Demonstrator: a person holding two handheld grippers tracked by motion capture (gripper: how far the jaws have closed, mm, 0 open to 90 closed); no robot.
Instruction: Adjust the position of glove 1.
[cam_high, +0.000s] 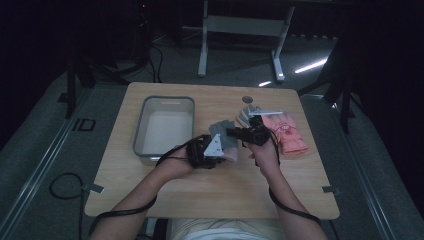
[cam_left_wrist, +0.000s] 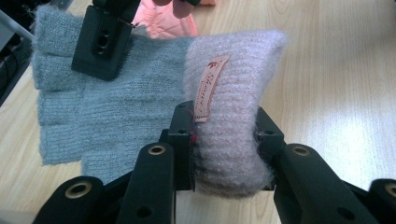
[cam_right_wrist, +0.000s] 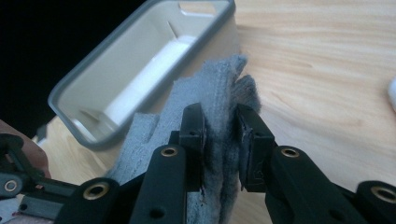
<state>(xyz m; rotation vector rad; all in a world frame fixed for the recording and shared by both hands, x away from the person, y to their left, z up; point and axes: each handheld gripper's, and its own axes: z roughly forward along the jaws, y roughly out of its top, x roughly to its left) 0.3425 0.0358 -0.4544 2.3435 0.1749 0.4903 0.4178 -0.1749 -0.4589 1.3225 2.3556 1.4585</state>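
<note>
left gripper (cam_left_wrist: 224, 140) clamped on pink cuff of the grey glove (cam_left_wrist: 107, 116). right gripper (cam_right_wrist: 222, 140) pinching its finger end, near the grey bin (cam_right_wrist: 140, 60). pink gloves (cam_high: 287, 132) beside on the table (cam_high: 210, 190).

The glove (cam_left_wrist: 107, 107) is grey ribbed knit, soft and matt, its cuff (cam_left_wrist: 233, 93) fuzzy pale-pink wool with a woven label (cam_left_wrist: 210, 86). The worktop (cam_high: 210, 185) looks like smooth light wood grain. The bin (cam_right_wrist: 140, 70) is smooth plastic, the fingers (cam_left_wrist: 184, 135) matt black plastic.
</note>
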